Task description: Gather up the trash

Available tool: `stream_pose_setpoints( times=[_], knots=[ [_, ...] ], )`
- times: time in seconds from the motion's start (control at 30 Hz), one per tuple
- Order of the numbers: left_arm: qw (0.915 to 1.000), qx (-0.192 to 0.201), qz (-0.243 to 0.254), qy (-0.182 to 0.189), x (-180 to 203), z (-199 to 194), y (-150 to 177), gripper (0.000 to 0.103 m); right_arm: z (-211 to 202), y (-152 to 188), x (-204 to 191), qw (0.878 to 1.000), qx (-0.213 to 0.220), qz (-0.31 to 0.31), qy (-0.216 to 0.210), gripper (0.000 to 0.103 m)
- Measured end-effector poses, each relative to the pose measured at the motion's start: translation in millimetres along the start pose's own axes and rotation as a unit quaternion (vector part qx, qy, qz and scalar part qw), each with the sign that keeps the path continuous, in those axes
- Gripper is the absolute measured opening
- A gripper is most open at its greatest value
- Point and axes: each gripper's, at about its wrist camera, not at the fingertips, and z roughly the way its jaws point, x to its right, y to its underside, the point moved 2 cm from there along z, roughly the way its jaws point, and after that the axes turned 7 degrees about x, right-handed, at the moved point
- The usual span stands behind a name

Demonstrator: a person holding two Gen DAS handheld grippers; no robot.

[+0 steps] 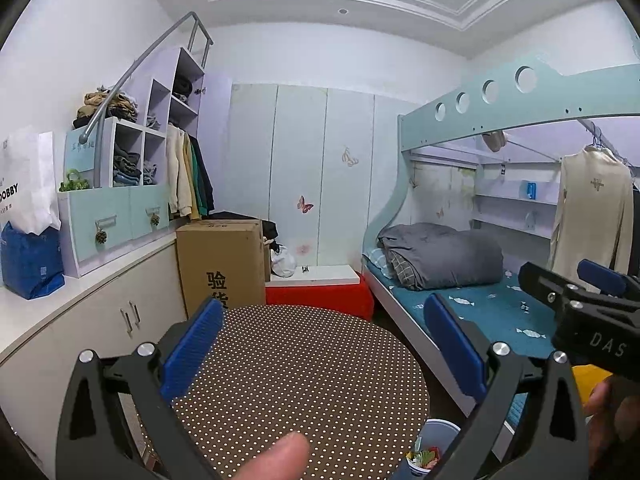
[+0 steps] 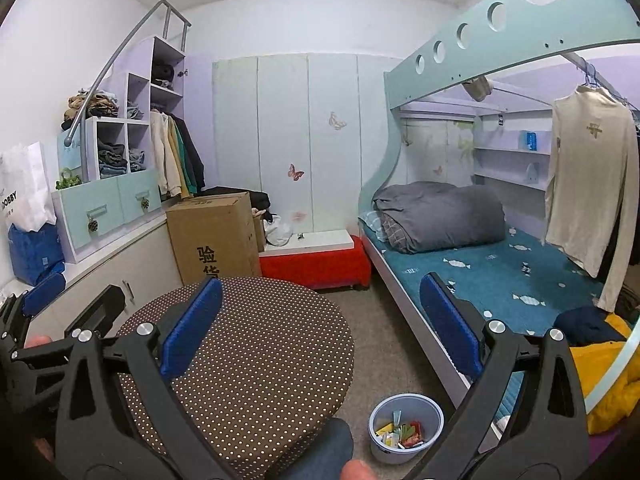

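A small pale blue trash bin (image 2: 406, 426) stands on the floor between the round table and the bed, holding several colourful wrappers (image 2: 402, 434). It also shows in the left wrist view (image 1: 434, 446), partly hidden by my finger. My left gripper (image 1: 324, 344) is open and empty above the round polka-dot table (image 1: 300, 380). My right gripper (image 2: 320, 324) is open and empty, above the table's right edge (image 2: 280, 340). The right gripper shows at the right of the left wrist view (image 1: 580, 300). The left gripper shows at the left of the right wrist view (image 2: 44, 320).
A bunk bed (image 2: 500, 264) with a grey quilt (image 2: 440, 212) runs along the right. A cardboard box (image 2: 214, 236) and a red bench (image 2: 316, 262) stand beyond the table. White cabinets (image 1: 100, 320) line the left wall. A yellow jacket (image 2: 604, 368) lies on the bed.
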Motion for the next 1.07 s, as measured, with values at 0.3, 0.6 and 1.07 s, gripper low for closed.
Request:
stream_pose_setpoints(
  times=[0.3,0.6,1.07],
  knots=[
    [1.0,0.001,-0.003,0.0,-5,0,1,0.099,0,-1,0,1.0,0.001,-0.001,0.0,0.097],
    [1.0,0.002,-0.005,-0.001,-9,1,3,0.099,2,-1,-2,1.0,-0.001,0.0,0.0,0.097],
    [0.9998,0.005,-0.012,-0.014,-13,2,3,0.099,3,-1,-2,1.0,-0.002,0.002,-0.005,0.097]
  ],
)
